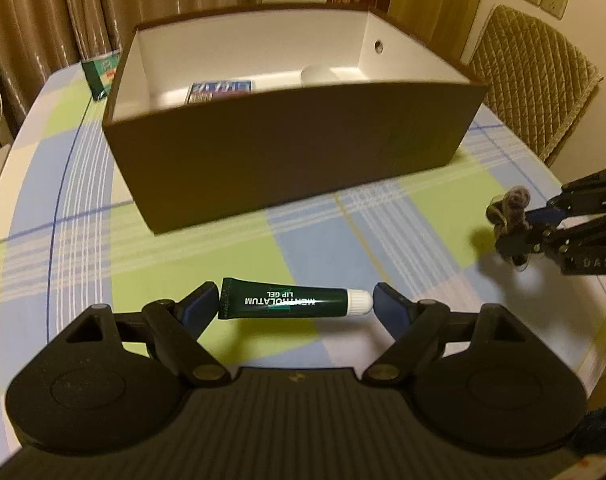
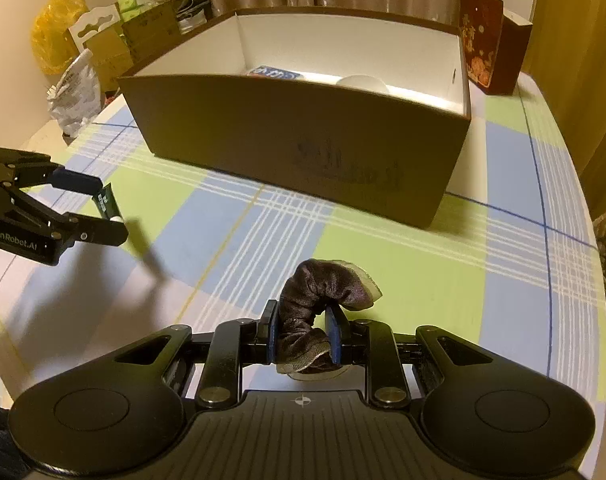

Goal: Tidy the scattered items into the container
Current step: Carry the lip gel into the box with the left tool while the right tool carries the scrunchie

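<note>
Left gripper (image 1: 295,305) clamps lip gel tube (image 1: 287,302) end to end above table (image 1: 303,232); right gripper (image 2: 305,334) clamps dark scrunchie (image 2: 315,300); box (image 1: 287,148) beyond

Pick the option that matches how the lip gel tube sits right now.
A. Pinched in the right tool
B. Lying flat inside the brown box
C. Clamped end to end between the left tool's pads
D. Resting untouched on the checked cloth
C: the left tool has one pad on the crimped end and the other on the white cap of the lip gel tube, which casts a shadow on the checked cloth below.
</note>
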